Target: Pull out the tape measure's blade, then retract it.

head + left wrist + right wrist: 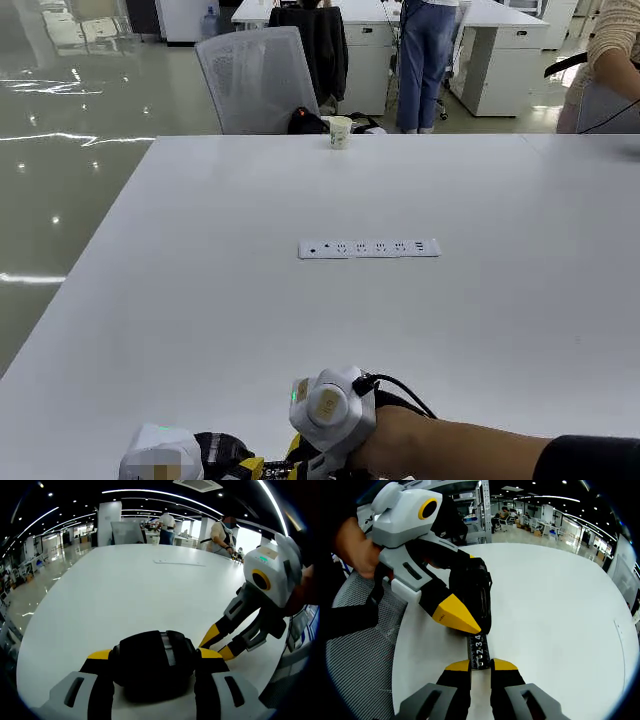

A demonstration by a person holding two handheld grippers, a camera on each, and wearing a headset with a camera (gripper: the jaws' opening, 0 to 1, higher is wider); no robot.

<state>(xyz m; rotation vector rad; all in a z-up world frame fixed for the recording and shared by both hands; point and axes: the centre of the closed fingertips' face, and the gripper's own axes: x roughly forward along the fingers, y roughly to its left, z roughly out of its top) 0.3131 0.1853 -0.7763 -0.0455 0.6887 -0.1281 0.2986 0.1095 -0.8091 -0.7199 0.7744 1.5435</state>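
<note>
The black tape measure [154, 664] sits between the yellow-tipped jaws of my left gripper [155, 655], which is shut on its case. A short length of the blade [479, 651], with the numbers 2 to 4 showing, runs out of the case [472, 592]. My right gripper [481, 666] is shut on the blade's end. In the head view both grippers meet at the table's near edge: the left gripper [235, 462] with the case [222, 452], and the right gripper [295, 460] held by a hand. From the left gripper view the right gripper [220, 642] comes in from the right.
The white table [200, 300] carries a white power strip [368, 248] at its middle and a paper cup [340, 131] at the far edge. A grey chair [258, 80] stands behind it. People [425, 50] are at desks beyond.
</note>
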